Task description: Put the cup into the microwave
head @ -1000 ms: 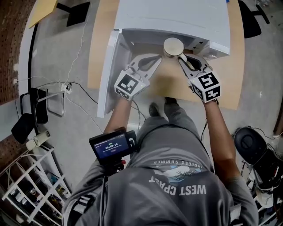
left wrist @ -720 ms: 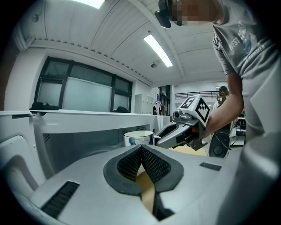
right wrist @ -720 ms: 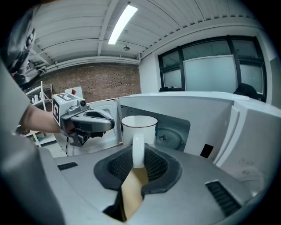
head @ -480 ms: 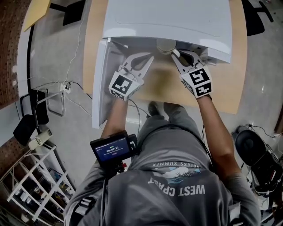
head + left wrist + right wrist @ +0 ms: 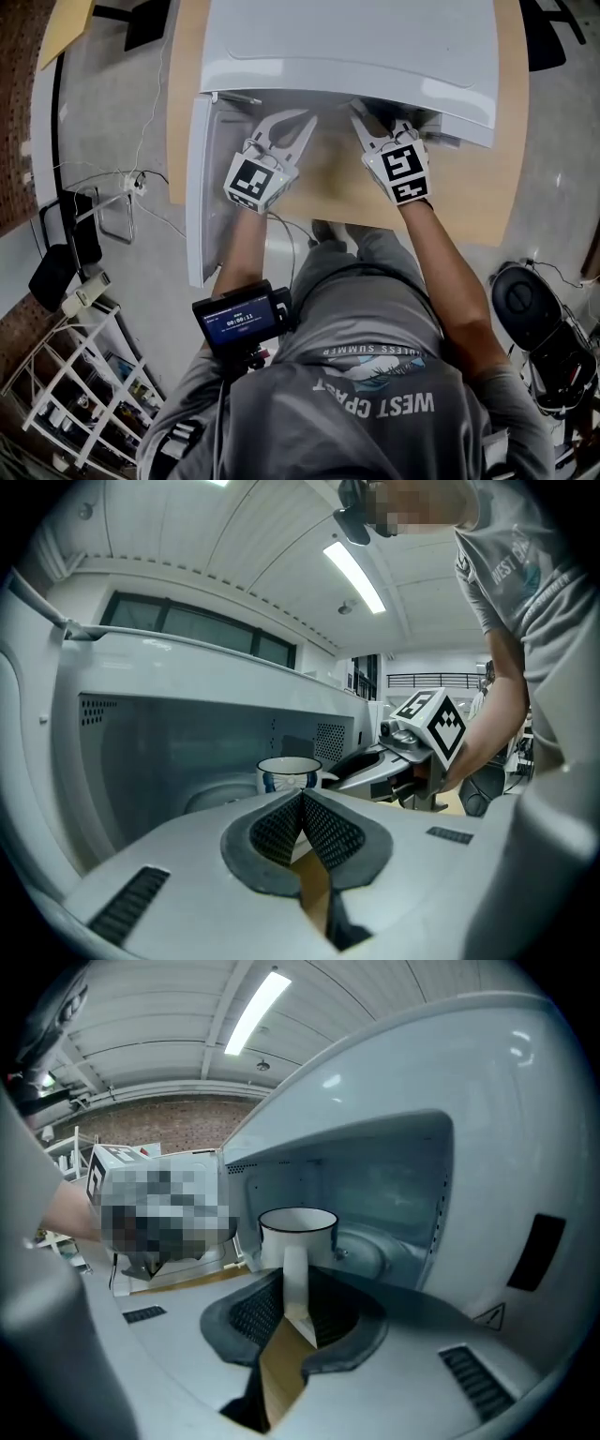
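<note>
Cup: white, dark rim, blue pattern on the side facing the left gripper view. It stands upright at the mouth of the microwave, just inside the open cavity, with the glass turntable behind it and a little to its right. I can't tell whether its base sits on the cavity floor or hangs clear, because the jaws cover it in both gripper views. From the head view the cup is hidden under the front edge of the microwave's roof. Right gripper: claw pinching the cup's handle, pads on either side of the white strap, cup body straight ahead of the tips. Its nose reaches under the roof edge. Left gripper: claw pressed together, pads meeting, nothing between them. It points toward the cavity, with its tips just short of the opening, left of the cup and apart from it. The microwave door is swung wide open on the left. The unit sits on a wooden table, and both of my operator's forearms reach in over the near edge.
</note>
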Available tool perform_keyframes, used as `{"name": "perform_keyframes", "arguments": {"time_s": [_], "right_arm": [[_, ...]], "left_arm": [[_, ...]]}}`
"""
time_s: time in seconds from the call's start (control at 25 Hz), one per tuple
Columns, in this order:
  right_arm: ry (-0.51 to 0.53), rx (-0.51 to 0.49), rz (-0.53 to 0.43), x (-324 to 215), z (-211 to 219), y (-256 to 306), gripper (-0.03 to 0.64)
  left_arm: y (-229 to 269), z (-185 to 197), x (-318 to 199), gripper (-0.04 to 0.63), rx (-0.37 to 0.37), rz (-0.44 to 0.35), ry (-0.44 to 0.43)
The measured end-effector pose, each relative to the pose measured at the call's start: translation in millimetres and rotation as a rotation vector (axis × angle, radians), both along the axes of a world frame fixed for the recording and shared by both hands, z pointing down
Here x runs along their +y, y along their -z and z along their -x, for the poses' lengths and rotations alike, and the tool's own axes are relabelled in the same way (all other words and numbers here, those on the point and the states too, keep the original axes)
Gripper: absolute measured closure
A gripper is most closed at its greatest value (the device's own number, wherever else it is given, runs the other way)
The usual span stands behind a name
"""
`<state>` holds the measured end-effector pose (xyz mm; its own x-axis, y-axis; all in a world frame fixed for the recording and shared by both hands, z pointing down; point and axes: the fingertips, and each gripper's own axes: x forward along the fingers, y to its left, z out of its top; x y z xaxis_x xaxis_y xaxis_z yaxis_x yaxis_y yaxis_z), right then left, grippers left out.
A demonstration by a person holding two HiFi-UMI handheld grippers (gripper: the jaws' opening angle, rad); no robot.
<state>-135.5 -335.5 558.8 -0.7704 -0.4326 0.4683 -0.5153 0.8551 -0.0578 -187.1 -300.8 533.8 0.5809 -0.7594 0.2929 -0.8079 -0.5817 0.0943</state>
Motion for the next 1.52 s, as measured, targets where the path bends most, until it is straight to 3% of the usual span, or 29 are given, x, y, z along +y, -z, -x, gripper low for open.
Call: {"name": "perform_keyframes", "arguments": {"time_s": [0.88,1.12,1.52], "right_arm": [[-0.188,-0.033,-0.090,-19.0,27.8,-13.7,0.549],[-0.191,-0.018,-0.104,-56.0,47.0,1.0,0.549],[-0.200,-0.022,-0.154,-57.7,42.1,-17.0,0.549]], "left_arm": [[-15.7,18.5,3.4,0.574,-0.011,0.017,0.038],[1.8,27.5,-8.2,0.574,-0.023,0.020,0.068],[-7.5,28.0,6.0,0.574,-0.012,-0.016,0.058]]}}
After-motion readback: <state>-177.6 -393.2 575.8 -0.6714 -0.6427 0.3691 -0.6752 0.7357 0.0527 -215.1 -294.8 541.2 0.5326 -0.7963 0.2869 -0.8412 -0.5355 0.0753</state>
